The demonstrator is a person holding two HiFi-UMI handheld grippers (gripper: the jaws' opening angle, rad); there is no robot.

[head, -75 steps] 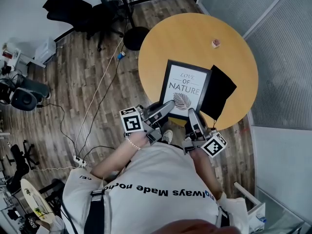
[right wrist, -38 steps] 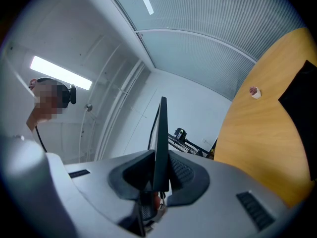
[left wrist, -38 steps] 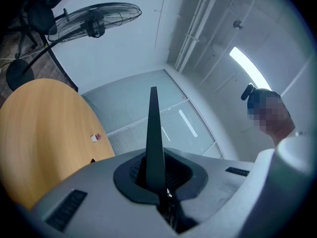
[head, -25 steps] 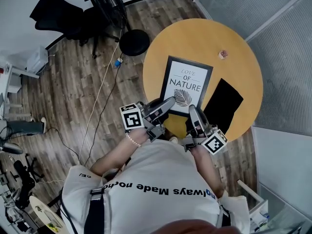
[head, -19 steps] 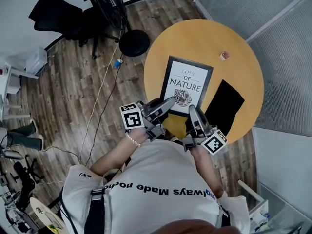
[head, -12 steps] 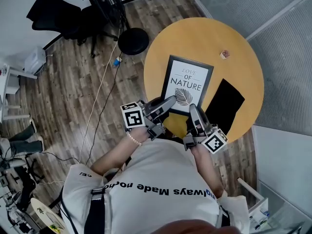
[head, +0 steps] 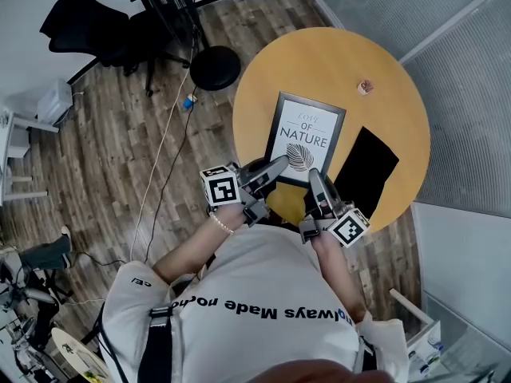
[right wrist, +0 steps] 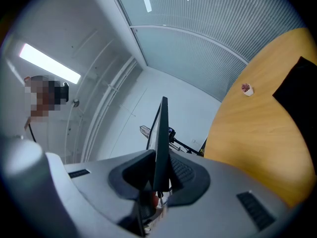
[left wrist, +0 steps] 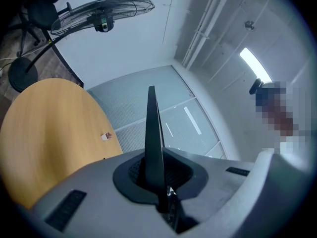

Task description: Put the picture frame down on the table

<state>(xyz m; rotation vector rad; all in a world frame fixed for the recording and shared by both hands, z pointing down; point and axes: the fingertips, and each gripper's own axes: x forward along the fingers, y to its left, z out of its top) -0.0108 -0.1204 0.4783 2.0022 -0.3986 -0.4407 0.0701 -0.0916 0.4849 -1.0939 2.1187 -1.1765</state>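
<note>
Jaws of the left gripper point(head: 275, 164) and right gripper point(head: 314, 180) pinch the near edge of one picture frame point(head: 307, 134) over the desk point(head: 319, 54) in the head view, beside one black sheet point(head: 366, 170) and one small object point(head: 365, 87). Left gripper view: jaws closed tight on that thin edge, so an uneven release would likely tip it sideways. Right gripper view: same clamp, and letting go early could slap it down or land it on the black sheet.
</note>
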